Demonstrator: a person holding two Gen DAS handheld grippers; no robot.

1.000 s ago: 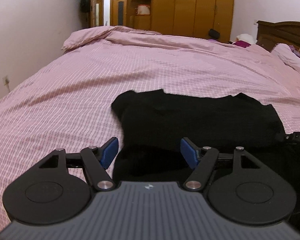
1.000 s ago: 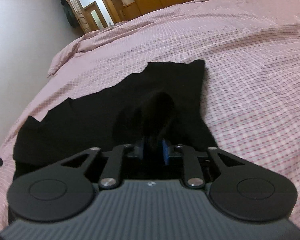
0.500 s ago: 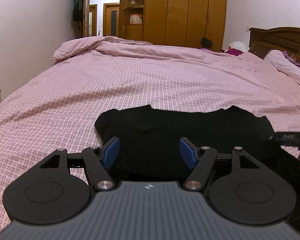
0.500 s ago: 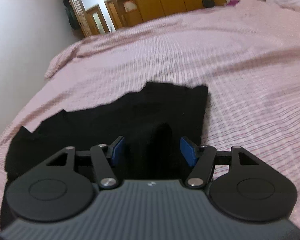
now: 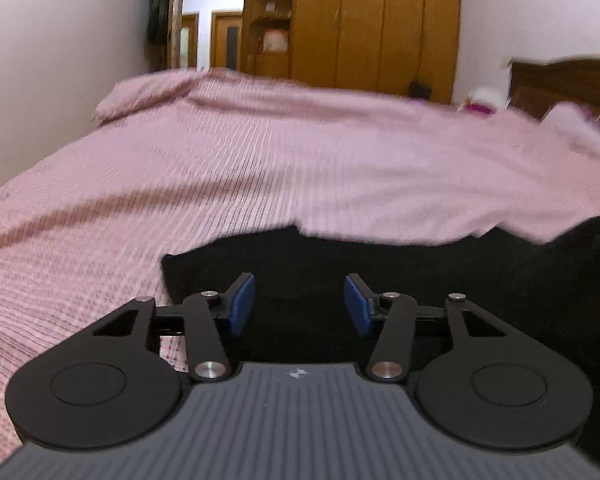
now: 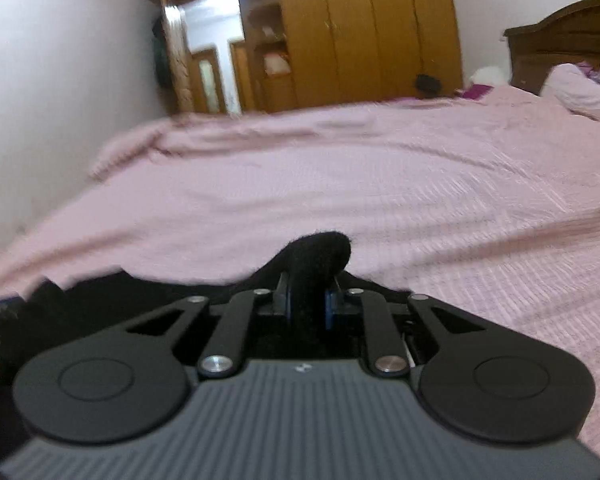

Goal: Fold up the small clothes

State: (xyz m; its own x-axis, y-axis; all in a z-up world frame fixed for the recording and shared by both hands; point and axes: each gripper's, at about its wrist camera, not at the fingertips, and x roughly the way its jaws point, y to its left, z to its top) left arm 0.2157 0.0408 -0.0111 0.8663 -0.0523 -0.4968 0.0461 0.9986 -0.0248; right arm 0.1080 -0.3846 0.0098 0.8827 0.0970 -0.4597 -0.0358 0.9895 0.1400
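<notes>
A small black garment [image 5: 420, 272] lies on the pink checked bedspread [image 5: 260, 168]. In the left wrist view my left gripper [image 5: 299, 304] is open, its blue pads [image 5: 240, 304] spread over the garment's near left part, holding nothing. In the right wrist view my right gripper [image 6: 307, 304] is shut on a bunched fold of the black garment [image 6: 316, 256], which bulges up between the blue pads. The rest of the garment [image 6: 100, 292] trails to the left, low in that view.
The bed [image 6: 380, 184] stretches far ahead. A wooden wardrobe [image 5: 360, 24] and an open doorway [image 5: 208, 24] stand at the back. A dark headboard [image 5: 564, 80] and pillow [image 6: 580, 92] are at the right. A white wall [image 5: 60, 60] runs along the left.
My right gripper was open half a second ago and has shut on a fold of the garment. Both views have tilted up and pulled nearer; the left gripper stays open.
</notes>
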